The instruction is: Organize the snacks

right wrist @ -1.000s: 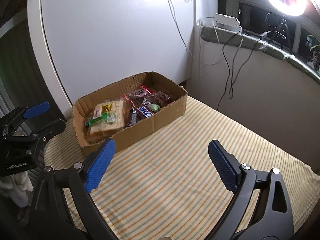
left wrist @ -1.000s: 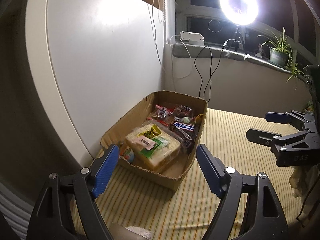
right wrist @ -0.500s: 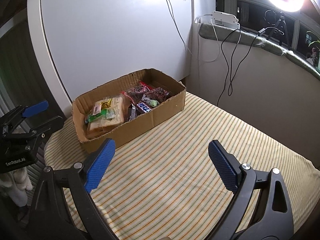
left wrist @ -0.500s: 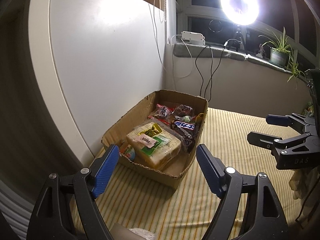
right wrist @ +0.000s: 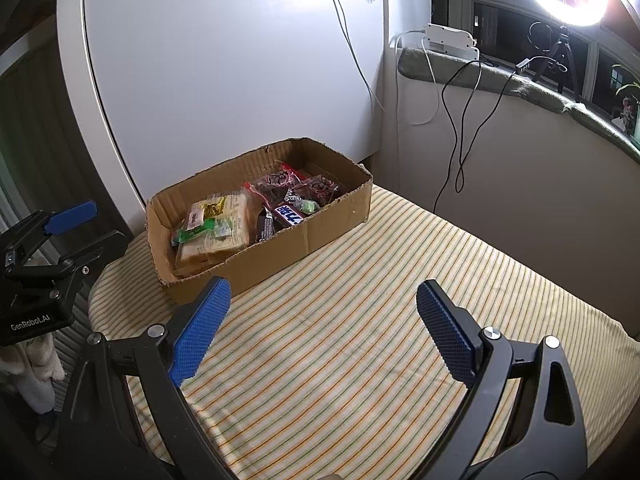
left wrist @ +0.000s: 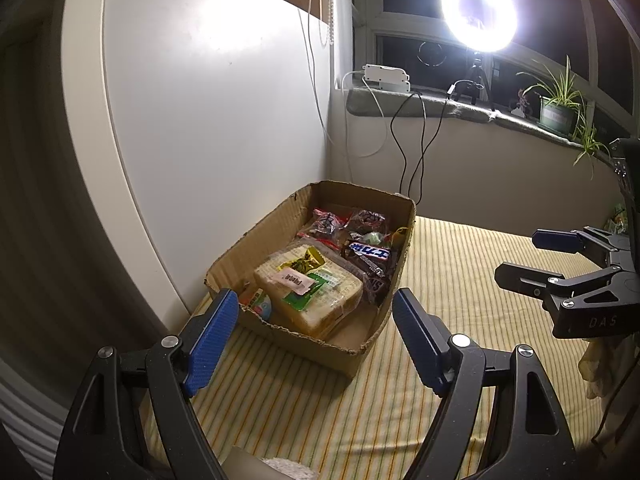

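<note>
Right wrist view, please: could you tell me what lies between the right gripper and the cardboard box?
Only bare striped cloth lies between the right gripper, jaws open, and the cardboard box; the right wrist view shows it.

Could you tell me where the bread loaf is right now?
The bread loaf lies in the near end of the cardboard box, beside the chocolate bars, ahead of the open left tool.
</note>
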A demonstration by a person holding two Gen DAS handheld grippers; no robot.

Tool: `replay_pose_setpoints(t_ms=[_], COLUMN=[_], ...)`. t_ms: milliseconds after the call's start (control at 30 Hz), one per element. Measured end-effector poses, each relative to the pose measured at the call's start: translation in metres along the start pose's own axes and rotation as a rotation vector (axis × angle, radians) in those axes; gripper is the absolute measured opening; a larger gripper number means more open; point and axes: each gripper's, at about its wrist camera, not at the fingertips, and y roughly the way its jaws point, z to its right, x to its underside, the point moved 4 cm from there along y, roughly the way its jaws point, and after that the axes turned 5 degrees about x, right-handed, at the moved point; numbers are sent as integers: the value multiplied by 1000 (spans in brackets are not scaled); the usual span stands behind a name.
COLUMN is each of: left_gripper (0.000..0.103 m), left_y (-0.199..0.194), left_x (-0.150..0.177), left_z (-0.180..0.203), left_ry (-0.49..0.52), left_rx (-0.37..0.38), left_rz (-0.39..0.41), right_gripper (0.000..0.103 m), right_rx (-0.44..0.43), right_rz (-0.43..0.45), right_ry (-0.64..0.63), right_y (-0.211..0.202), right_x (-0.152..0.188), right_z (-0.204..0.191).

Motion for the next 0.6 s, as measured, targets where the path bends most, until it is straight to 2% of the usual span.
replay_pose_setpoints(t_ms=[600], left_gripper=[80], left_y=[2], left_x=[4], left_z=[-3], left_ry=[-10], left_rx=[-3], left_rz=[-8], right_gripper=[96], right_rx=[3], right_rz=[-7], right_ry=[3], right_y=[-1], right_x=[5], right_z=[4])
